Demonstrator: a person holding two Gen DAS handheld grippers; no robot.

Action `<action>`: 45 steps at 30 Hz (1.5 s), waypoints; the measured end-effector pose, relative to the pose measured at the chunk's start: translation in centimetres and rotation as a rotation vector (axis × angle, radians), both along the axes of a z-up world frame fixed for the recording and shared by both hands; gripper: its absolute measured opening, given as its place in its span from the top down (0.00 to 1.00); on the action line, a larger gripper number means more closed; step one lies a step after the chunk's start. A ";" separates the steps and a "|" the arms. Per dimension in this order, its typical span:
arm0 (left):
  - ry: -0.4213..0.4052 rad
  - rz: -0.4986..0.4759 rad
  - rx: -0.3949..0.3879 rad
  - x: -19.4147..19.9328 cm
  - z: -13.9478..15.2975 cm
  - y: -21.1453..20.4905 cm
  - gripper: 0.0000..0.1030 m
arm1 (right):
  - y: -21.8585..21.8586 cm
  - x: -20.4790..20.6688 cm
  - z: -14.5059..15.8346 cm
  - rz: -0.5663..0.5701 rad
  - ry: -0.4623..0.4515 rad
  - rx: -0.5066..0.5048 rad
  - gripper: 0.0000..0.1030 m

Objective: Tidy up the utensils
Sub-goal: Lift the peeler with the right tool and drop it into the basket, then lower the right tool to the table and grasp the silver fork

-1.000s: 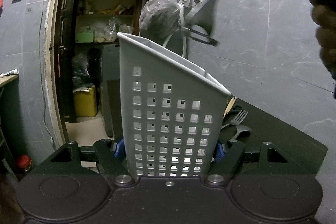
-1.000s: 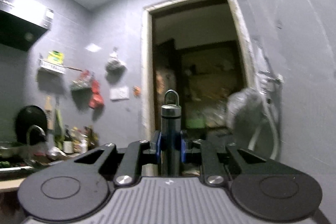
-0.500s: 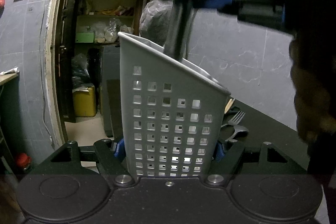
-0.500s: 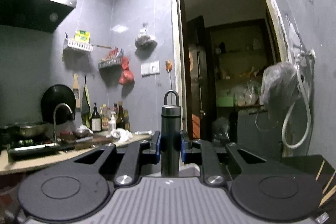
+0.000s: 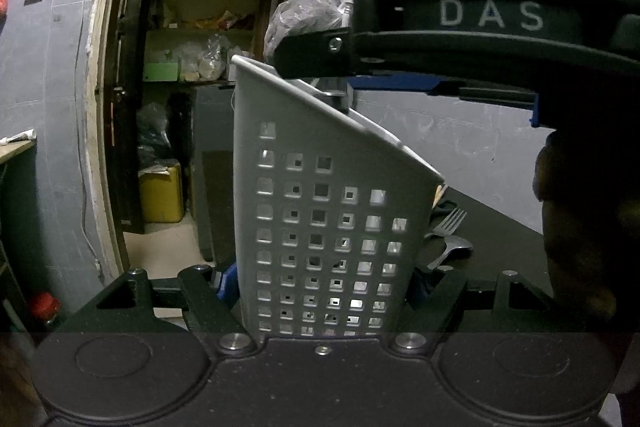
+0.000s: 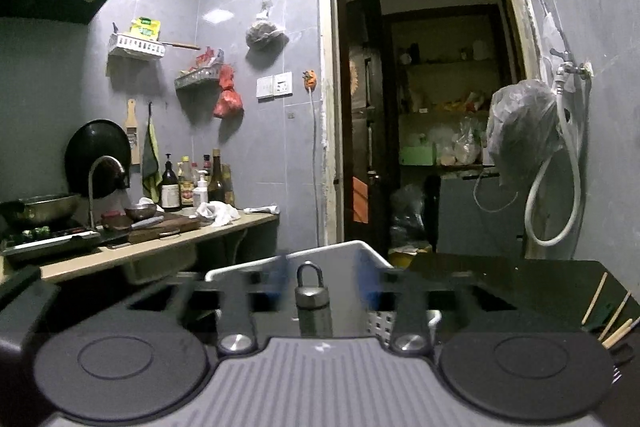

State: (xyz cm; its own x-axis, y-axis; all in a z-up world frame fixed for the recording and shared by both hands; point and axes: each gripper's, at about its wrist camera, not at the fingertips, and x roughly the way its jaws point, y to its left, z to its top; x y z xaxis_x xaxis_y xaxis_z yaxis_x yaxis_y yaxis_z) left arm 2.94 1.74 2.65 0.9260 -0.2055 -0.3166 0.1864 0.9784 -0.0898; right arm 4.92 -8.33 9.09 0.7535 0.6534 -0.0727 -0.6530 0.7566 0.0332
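My left gripper [image 5: 322,285] is shut on the lower sides of a grey perforated utensil holder [image 5: 320,227], which stands upright on the black table [image 5: 500,227]. My right gripper [image 6: 324,281] hovers level just over the holder's rim [image 6: 352,247]. Its jaws are opening and the blue pads stand away from a dark metal utensil handle [image 6: 312,303] with a loop on top. That handle stands inside the holder, its lower part hidden. In the left wrist view the right gripper's black body [image 5: 480,39] crosses above the holder.
A fork [image 5: 450,223] and a spoon [image 5: 454,251] lie on the table behind the holder. Wooden chopsticks [image 6: 608,311] lie at the right. A counter [image 6: 160,243] with bottles runs along the left wall, and a hose [image 6: 560,187] hangs on the right wall.
The right gripper came down from high above to the holder's rim with the utensil, and its pads have spread off the handle. The left gripper and the holder stayed put.
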 end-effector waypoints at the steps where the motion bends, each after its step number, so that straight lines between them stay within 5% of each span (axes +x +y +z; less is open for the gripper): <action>1: 0.001 0.000 -0.001 0.0 0.0 0.1 0.25 | 0.0 -0.2 0.0 -0.002 -0.006 -0.001 0.48; 12: -0.004 -0.001 0.005 0.1 0.0 0.2 0.25 | -4.7 -1.5 0.0 -0.172 -0.067 0.108 0.01; 20: -0.007 -0.002 0.004 0.1 -0.1 0.3 0.25 | -9.7 -0.7 -2.3 -0.413 -0.002 0.150 0.00; 27: -0.010 -0.003 0.004 0.1 -0.2 0.3 0.25 | -11.7 2.1 -5.8 -0.558 0.184 0.074 0.00; 36: -0.016 0.003 0.011 0.0 -0.5 0.0 0.25 | -11.9 4.2 -9.6 -0.558 0.348 -0.013 0.00; 45: -0.016 0.001 0.006 -0.1 -0.5 -0.2 0.25 | -12.7 8.5 -9.7 -0.525 0.455 -0.048 0.00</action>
State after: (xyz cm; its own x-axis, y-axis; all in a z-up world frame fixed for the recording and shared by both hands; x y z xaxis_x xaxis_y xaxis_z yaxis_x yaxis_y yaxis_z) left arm 2.84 1.59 2.11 0.9311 -0.2025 -0.3033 0.1865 0.9791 -0.0814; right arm 13.44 -21.05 -0.59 0.8567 0.1992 -0.4758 -0.1292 0.9759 0.1759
